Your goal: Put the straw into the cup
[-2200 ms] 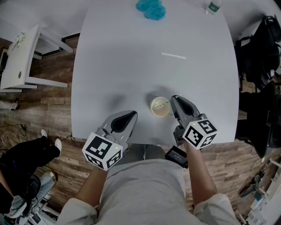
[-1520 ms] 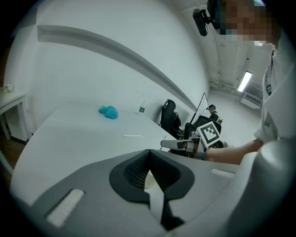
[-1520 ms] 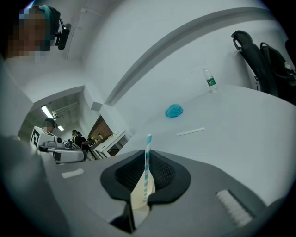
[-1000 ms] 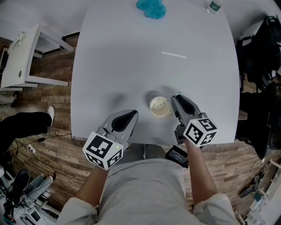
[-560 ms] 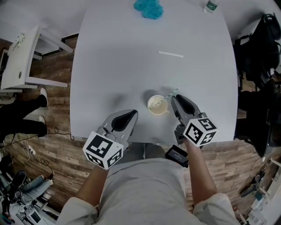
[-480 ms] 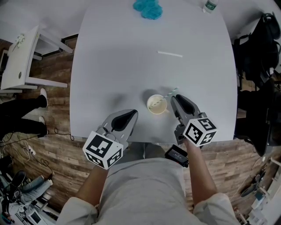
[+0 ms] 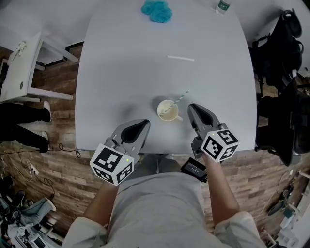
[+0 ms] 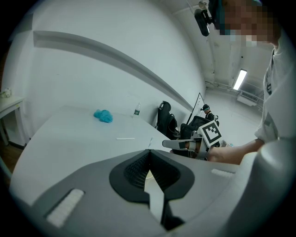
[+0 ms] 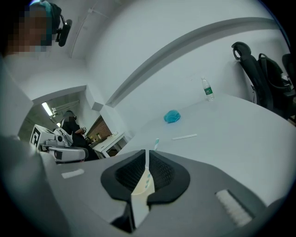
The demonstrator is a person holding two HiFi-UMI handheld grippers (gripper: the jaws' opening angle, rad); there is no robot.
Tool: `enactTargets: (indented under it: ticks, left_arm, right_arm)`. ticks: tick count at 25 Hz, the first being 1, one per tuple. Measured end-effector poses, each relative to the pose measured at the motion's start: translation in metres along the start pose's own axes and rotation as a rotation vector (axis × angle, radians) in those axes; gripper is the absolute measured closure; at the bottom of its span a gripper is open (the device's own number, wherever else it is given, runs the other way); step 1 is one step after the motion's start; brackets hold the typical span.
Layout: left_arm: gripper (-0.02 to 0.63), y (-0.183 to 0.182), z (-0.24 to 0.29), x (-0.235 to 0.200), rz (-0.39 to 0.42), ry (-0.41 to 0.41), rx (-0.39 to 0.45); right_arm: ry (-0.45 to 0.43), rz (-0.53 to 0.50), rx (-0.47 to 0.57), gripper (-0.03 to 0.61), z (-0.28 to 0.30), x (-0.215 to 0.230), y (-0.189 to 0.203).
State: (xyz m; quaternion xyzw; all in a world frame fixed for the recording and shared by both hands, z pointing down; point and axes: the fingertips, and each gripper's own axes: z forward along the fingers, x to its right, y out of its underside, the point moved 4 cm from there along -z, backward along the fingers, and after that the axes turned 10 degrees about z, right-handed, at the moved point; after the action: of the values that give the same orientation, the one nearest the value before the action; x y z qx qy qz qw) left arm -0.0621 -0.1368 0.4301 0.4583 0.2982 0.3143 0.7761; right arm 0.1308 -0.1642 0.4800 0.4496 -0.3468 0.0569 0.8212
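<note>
A cream cup stands near the front edge of the white table. A striped straw sits in the cup and leans out over its rim toward the far right. My right gripper is shut and empty, a short way right of the cup. Lower left of the cup, my left gripper is also shut and empty. In the right gripper view the straw rises just beyond the shut right gripper. The left gripper view shows the shut left gripper with the cup mostly hidden behind it.
A thin white stick lies farther back on the table. A blue cloth and a small bottle sit at the far edge. A white side table stands left, black bags right, and a person's legs at left.
The straw has tipped from lying inside the cup to leaning out over its far right rim. The gap between the right gripper and cup has widened. The head view has shifted slightly.
</note>
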Motion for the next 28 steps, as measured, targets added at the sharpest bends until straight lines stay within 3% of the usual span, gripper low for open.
enactTargets:
  ticks: [3, 28]
  left_arm:
    - [0.599, -0.002, -0.003, 0.007, 0.007, 0.003, 0.009]
    - [0.599, -0.022, -0.032, 0.041, 0.055, 0.004, 0.07]
  right_arm:
    - [-0.004, -0.011, 0.008, 0.571, -0.009, -0.007, -0.001]
    - [-0.06, -0.107, 0.021, 0.571, -0.074, -0.075, 0.001]
